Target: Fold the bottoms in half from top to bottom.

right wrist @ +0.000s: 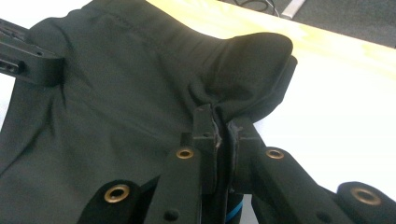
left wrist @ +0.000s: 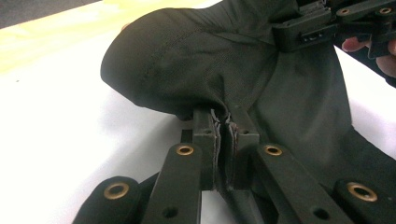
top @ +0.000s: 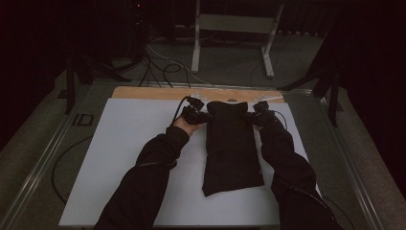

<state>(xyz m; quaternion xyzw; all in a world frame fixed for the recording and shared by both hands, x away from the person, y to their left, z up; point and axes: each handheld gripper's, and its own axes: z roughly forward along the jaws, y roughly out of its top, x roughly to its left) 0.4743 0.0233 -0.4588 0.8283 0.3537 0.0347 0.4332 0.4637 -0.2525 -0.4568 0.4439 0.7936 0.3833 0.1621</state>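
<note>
At the far left of the high view, the letters "ID" (top: 82,120) are printed on the dark frame beside the left edge of the white board (top: 129,158); no other writing can be read. On the board, a dark folded garment (top: 231,148) lies lengthwise right of the middle, its near end close to the board's near edge and its far end by the far edge, where a strip of wooden tabletop (top: 158,93) shows.

The left gripper (top: 203,115) pinches the garment's far left corner, the right gripper (top: 249,115) the far right corner.

The left gripper view adds the detail: narrow jaws clamped on a gathered fold of cloth, the corner bulging above the board. The right gripper view shows likewise narrow jaws squeezing a puckered fold.
</note>
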